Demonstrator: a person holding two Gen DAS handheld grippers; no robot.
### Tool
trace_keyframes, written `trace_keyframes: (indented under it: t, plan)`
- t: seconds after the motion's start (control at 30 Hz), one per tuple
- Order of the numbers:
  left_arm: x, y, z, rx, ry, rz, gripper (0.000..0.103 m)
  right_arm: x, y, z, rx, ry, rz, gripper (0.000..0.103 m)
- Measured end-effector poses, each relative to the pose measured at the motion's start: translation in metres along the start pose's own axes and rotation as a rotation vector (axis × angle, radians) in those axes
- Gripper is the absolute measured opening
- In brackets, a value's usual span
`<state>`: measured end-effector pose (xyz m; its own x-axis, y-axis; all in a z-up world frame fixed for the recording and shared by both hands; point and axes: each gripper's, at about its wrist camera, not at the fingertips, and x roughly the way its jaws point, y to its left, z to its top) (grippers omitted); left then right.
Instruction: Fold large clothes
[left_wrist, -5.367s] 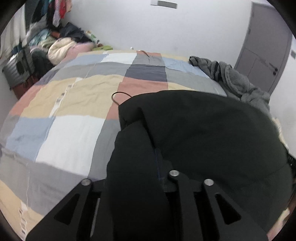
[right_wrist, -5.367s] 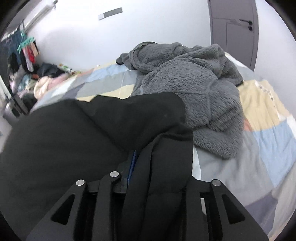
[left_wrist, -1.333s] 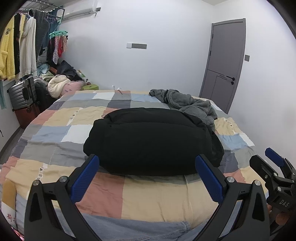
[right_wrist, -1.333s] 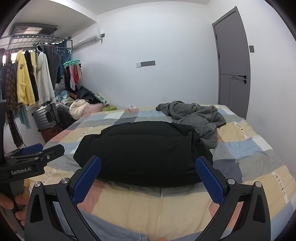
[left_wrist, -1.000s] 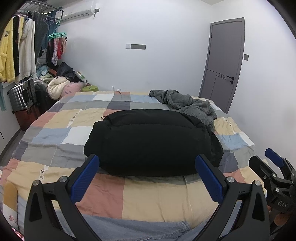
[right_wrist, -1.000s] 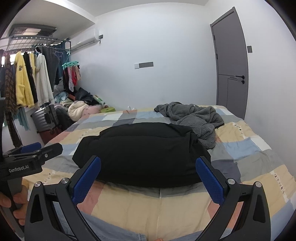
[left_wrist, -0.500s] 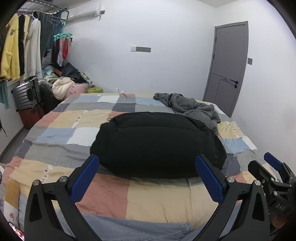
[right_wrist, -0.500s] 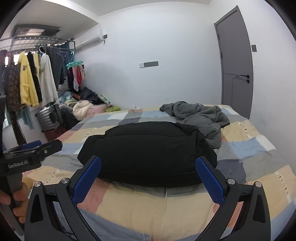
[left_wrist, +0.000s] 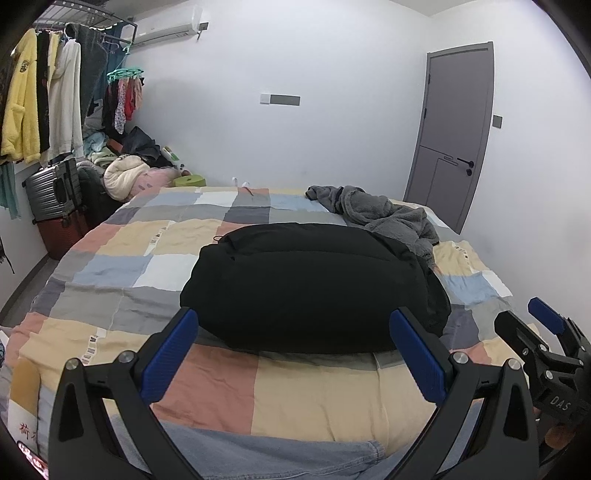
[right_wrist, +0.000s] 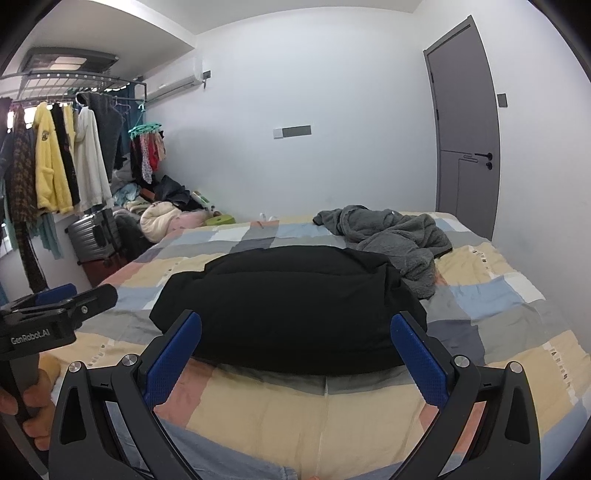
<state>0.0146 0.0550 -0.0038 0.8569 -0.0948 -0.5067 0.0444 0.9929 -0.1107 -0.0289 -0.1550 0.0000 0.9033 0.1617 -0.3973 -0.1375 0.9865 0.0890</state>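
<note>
1. Black coat (left_wrist: 314, 284) folded into a thick, rounded bundle, lying across the middle of the bed (left_wrist: 317, 398) on the patchwork quilt, long side toward the cameras
2. Fold looks done, by the shape: edges tucked under, no sleeve or hem trailing, only a thin cord loop showing at the far left corner
3. Left gripper (left_wrist: 301, 354) released, blue pads spread wide, nothing between them, held back from the near edge of the bundle and not touching it
4. Right gripper (right_wrist: 301, 358) likewise spread and empty, also clear of the coat, level with the left one
5. Each gripper visible in the other's view, at the frame edge, held by a hand (right_wrist: 26, 402), well out to either side of the bundle
6. Grey fleece (right_wrist: 395, 236) heaped unfolded at the far right of the bed, its near edge touching or just overlapping the coat's far right corner; cannot tell which
7. Judged state: one large garment finished, one likely left, if the fleece counts as part of the job
8. Left to do, probably: reach past or around the bundle, drag the fleece onto bare quilt, spread it flat, then fold
9. Clothes on the rack (right_wrist: 55, 162) and the pile by the wall untouched; no sign of belonging to the task
</note>
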Motion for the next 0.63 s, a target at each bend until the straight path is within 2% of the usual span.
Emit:
trace_keyframes:
  t: [0.37,0.63]
  plan:
    - [-0.0031,-0.0041,-0.0014,0.009,-0.001,-0.012,0.103,-0.0012,0.0002,-0.0021,-0.004,0.008,0.012,0.103]
    - [0.0004,-0.0036,-0.0016,0.002,0.008,-0.011,0.103,-0.0024,-0.0008,-0.0023,-0.004,0.005,-0.016,0.103]
